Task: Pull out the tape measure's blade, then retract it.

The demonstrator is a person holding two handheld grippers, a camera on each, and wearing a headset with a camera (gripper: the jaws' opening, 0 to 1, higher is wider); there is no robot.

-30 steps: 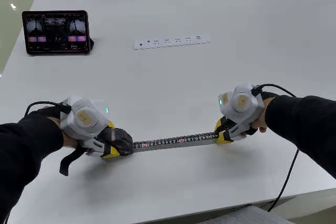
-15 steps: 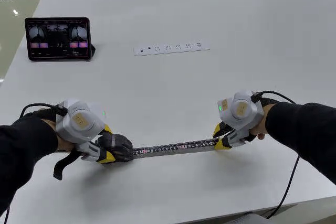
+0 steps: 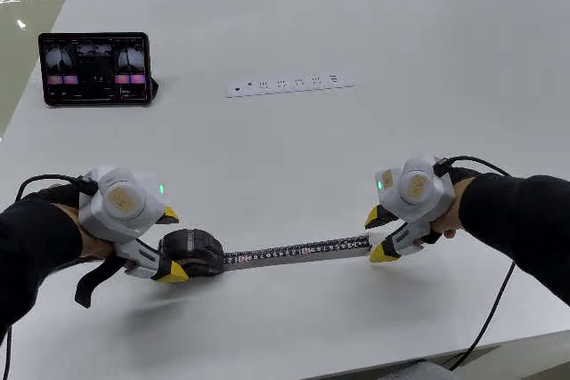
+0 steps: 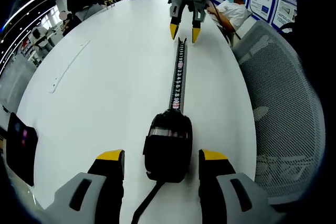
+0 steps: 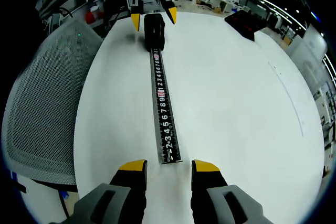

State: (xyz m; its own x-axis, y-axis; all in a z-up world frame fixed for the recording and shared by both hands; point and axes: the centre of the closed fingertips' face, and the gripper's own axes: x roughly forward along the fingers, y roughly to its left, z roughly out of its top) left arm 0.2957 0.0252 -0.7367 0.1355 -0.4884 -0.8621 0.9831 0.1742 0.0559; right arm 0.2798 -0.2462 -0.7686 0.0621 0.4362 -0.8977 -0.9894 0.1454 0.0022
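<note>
Blade (image 3: 294, 252) lies extended near the worktop's (image 3: 374, 33) front edge.
Left tool (image 3: 171, 246) wide, straddling the case (image 3: 191, 252); right tool (image 3: 377, 236) wide, blade tip at its jaws, ungripped.

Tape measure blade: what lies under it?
The white table; the blade lies flat on it from the black case to its tip by the open right tool. The strip of table directly beneath is covered.

Tape measure (image 3: 190, 253) black — blade (image 3: 294, 252) dark (white numerals (image 5: 165, 124), some red) — table (image 3: 356, 149) white.
</note>
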